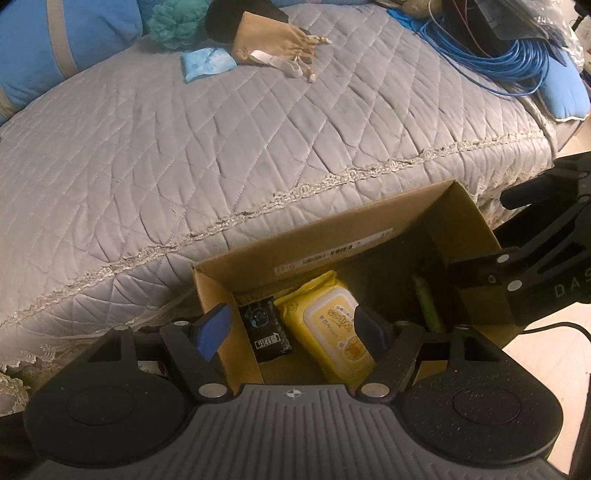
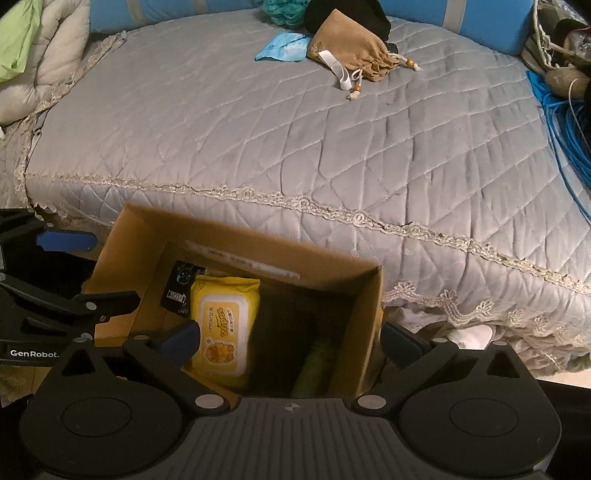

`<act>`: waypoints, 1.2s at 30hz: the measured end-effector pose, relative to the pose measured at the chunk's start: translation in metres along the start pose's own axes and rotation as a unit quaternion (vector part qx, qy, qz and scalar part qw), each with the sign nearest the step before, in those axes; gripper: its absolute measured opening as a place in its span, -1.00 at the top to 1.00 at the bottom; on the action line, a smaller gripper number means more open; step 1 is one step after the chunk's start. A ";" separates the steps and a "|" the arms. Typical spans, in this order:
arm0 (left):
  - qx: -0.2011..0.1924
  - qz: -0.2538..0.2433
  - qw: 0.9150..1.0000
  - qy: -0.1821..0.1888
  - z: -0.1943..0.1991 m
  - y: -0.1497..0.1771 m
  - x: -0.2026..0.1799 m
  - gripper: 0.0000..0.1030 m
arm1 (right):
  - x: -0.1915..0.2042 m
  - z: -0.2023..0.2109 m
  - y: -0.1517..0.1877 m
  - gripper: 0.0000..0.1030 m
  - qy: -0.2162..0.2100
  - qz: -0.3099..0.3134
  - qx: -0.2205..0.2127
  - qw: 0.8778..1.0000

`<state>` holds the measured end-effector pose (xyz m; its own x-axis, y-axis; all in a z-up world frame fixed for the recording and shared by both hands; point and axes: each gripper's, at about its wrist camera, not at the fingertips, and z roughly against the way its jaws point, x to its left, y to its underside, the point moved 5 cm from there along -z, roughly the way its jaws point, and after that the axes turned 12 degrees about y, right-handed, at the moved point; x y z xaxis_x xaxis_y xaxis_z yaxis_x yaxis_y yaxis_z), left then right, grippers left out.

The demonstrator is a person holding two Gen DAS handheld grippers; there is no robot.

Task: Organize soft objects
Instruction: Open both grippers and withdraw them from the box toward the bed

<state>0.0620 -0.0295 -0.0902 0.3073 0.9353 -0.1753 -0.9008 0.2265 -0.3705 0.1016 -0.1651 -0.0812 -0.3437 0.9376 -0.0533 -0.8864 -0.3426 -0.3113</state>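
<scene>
A cardboard box (image 1: 332,236) (image 2: 236,236) stands on the floor against the bed. Inside lie a yellow wipes pack (image 1: 332,325) (image 2: 221,325), a black packet (image 1: 264,332) (image 2: 179,284) and a green object (image 1: 428,306) (image 2: 314,362). My left gripper (image 1: 291,328) is open and empty above the box's near left part. My right gripper (image 2: 291,339) is open and empty over the box; it also shows in the left wrist view (image 1: 532,258). On the far bed lie a tan drawstring pouch (image 1: 269,40) (image 2: 351,48), a light blue packet (image 1: 207,62) (image 2: 282,46), a teal pouf (image 1: 177,20) (image 2: 284,9) and a black cloth (image 1: 225,18) (image 2: 343,11).
The grey quilted bed (image 1: 221,147) (image 2: 295,140) fills the view. Coiled blue cable (image 1: 509,62) (image 2: 569,136) lies at its right side. Blue pillows (image 1: 55,48) (image 2: 480,18) line the back. A beige quilt with a green cloth (image 2: 18,37) lies at the far left.
</scene>
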 end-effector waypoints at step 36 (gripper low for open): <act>-0.107 0.036 0.993 -0.031 0.031 -0.017 0.015 -0.41 | -0.017 0.016 -0.014 -1.00 0.030 -0.061 -0.066 0.996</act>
<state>0.0723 -0.0112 -0.0579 0.2188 0.9634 -0.1550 -0.8316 0.1010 -0.5461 0.1148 -0.1776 -0.0612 -0.2144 0.9748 -0.0623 -0.8707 -0.2196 -0.4400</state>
